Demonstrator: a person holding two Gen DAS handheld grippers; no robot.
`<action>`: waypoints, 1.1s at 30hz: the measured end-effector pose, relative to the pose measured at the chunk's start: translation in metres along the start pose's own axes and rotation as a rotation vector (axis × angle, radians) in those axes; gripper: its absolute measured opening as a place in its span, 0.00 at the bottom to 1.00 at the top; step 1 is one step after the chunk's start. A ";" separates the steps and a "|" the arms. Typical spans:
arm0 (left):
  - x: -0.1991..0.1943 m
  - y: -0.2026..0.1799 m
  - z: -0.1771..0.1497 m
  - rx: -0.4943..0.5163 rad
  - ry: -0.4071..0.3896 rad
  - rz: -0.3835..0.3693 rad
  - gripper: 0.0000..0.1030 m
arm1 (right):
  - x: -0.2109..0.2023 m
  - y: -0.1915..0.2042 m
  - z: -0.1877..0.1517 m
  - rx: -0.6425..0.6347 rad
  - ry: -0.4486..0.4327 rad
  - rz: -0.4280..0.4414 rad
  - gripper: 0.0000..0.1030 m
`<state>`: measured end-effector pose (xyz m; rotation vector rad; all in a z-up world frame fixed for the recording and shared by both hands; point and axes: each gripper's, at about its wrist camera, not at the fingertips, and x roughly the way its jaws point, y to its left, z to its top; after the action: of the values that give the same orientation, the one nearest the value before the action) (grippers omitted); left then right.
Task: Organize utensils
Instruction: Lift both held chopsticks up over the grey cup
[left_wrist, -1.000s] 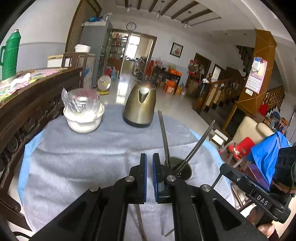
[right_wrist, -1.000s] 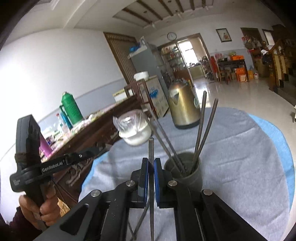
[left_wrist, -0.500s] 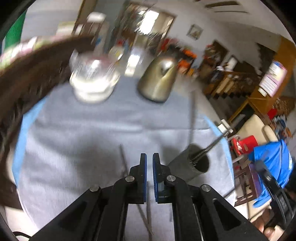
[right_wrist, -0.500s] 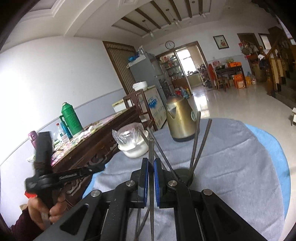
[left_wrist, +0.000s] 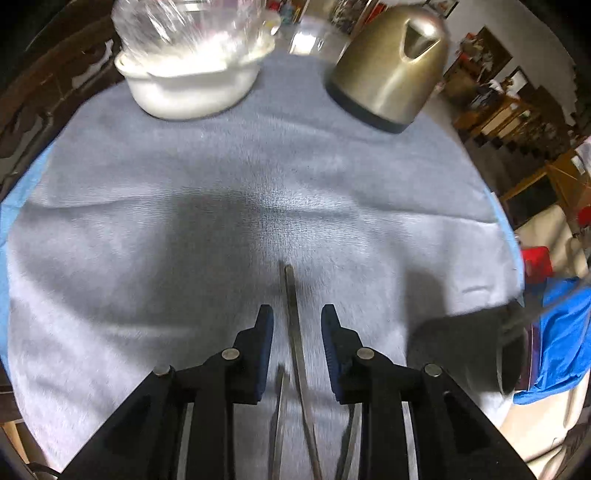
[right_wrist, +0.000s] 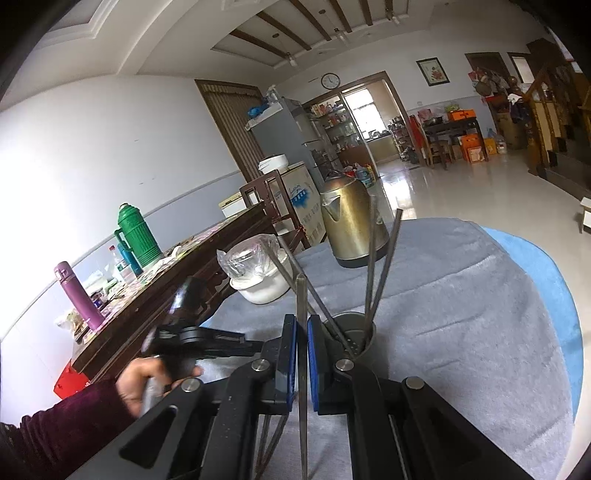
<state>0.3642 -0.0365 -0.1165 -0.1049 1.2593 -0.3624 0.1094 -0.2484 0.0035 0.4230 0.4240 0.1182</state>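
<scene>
In the left wrist view my left gripper (left_wrist: 296, 317) points down at the grey cloth (left_wrist: 184, 229), its jaws opening. A metal chopstick (left_wrist: 291, 295) lies on the cloth between the jaws, and the pads do not touch it. Two more loose chopsticks (left_wrist: 277, 413) lie under the gripper body. The dark utensil holder (left_wrist: 511, 350) is a blur at the right edge. In the right wrist view my right gripper (right_wrist: 301, 323) is shut on an upright metal chopstick (right_wrist: 301, 295), just left of the holder (right_wrist: 356, 338), which has several chopsticks leaning in it.
A brass-coloured kettle (left_wrist: 391, 70) and a white bowl under plastic wrap (left_wrist: 192, 85) stand at the far side of the cloth. A dark wooden table (right_wrist: 166, 295) with a green flask (right_wrist: 136, 236) and a purple bottle (right_wrist: 75, 295) stands to the left. A person's hand (right_wrist: 147, 380) holds the left gripper.
My left gripper swung down toward the cloth and its jaws parted from shut; the holder slid to that view's right edge. The right gripper kept its hold on the chopstick.
</scene>
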 end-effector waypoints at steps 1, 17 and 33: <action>0.006 0.001 0.003 -0.010 0.010 0.010 0.26 | 0.000 -0.002 0.000 0.003 0.003 0.000 0.06; 0.026 -0.011 0.006 0.030 -0.039 0.075 0.06 | 0.007 0.000 0.002 -0.018 0.004 -0.011 0.06; -0.146 -0.062 -0.042 0.184 -0.406 -0.128 0.05 | -0.024 0.022 0.042 -0.074 -0.164 -0.053 0.06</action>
<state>0.2743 -0.0428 0.0206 -0.0967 0.8163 -0.5363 0.1045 -0.2488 0.0565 0.3450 0.2677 0.0472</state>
